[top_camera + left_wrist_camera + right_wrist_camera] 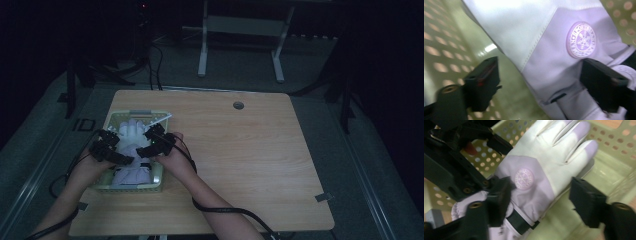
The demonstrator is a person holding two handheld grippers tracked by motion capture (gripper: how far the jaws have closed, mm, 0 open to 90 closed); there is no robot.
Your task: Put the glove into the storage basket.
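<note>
A white and lilac glove [131, 131] with a round embossed badge [581, 40] lies flat in a pale green perforated basket [135, 114] at the left of the wooden table [260, 150]. Both grippers hang over the basket from either side. My left gripper [120, 148] is open. In the left gripper view [541, 82] one jaw stands over the basket floor and the other over the glove's lilac cuff. My right gripper [146, 142] is open too, its jaws [541, 200] straddling the glove [541, 170] near the black wrist strap [520, 222] without pressing it.
The basket sits near the table's left front edge. A round cable hole [238, 105] lies at the far middle of the table. A white table frame [240, 45] stands on the floor behind. Black cables [225, 210] trail from both grippers over the front edge.
</note>
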